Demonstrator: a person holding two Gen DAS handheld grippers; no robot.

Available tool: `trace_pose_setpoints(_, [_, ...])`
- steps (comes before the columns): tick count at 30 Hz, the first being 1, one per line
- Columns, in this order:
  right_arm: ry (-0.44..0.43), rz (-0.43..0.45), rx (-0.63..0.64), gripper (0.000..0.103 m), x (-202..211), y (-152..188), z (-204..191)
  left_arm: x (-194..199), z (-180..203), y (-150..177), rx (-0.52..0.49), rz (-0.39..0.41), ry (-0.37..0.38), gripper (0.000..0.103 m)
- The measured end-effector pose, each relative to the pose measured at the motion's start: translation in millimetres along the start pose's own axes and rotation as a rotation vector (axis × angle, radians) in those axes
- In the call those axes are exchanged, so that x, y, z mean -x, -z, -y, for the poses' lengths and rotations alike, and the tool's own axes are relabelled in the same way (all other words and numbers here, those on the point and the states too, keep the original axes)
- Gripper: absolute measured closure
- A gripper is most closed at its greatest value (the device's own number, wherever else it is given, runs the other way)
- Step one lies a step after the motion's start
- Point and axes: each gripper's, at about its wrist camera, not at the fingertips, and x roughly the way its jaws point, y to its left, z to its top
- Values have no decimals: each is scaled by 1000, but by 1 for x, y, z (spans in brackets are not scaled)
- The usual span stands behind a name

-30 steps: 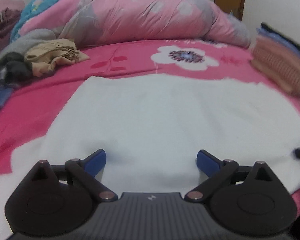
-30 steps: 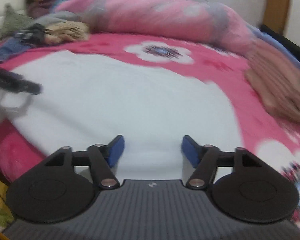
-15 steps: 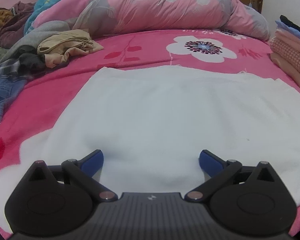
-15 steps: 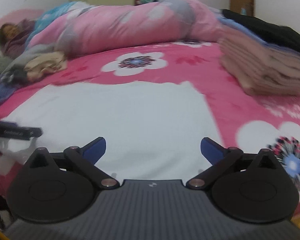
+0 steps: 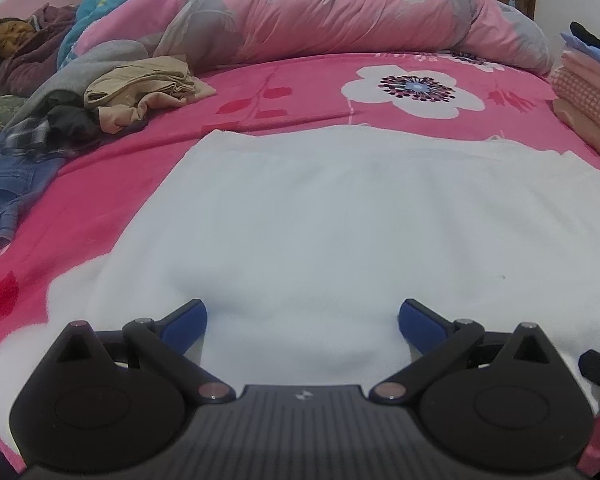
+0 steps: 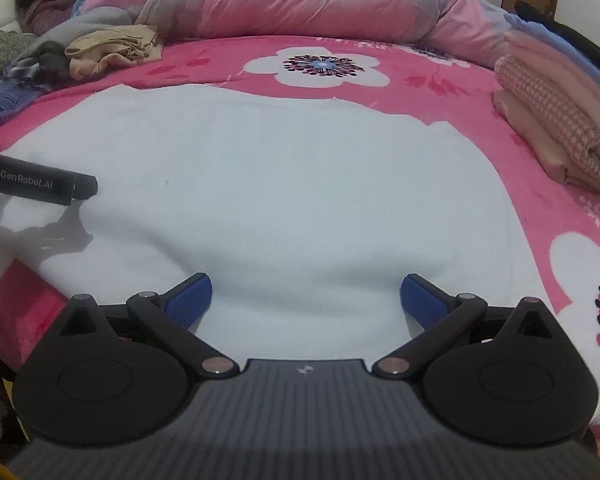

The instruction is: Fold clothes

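A white garment (image 5: 340, 216) lies spread flat on the pink flowered bedcover (image 5: 300, 92). My left gripper (image 5: 302, 320) is open at the garment's near edge, its blue pads (image 5: 184, 320) wide apart with a soft bulge of white cloth between them, not pinched. My right gripper (image 6: 306, 300) is open just as wide over the same garment (image 6: 280, 184), further right along the near edge, and nothing is gripped. The left gripper (image 6: 40, 184) shows as a black bar at the left of the right wrist view.
A heap of unfolded clothes (image 5: 132, 92) and jeans (image 5: 8, 192) lies at the back left. A stack of folded clothes (image 6: 560, 120) sits at the right. A rolled pink quilt (image 5: 340, 12) lines the back, and a person (image 5: 16, 52) lies beside it.
The right gripper's jaws have spread from half-open to wide, and its view swung right, then back left. The left gripper stayed open at the near edge, tilting slightly.
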Motion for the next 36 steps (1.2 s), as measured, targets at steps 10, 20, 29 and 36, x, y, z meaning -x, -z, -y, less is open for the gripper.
trace_pose_setpoints(10, [-10, 12, -15, 1, -1, 1, 5, 1, 2, 2, 2, 2, -12, 0])
trace_pose_setpoints(20, [-15, 28, -23, 1, -1, 3, 5, 0, 4, 2, 11, -7, -30, 0])
trace_pose_setpoints(29, [-18, 34, -30, 1, -1, 4, 5, 1, 5, 2, 55, -13, -50, 0])
trace_pose_setpoints(36, [-26, 42, -38, 1, -1, 5, 6, 3, 3, 9, 131, 2, -67, 0])
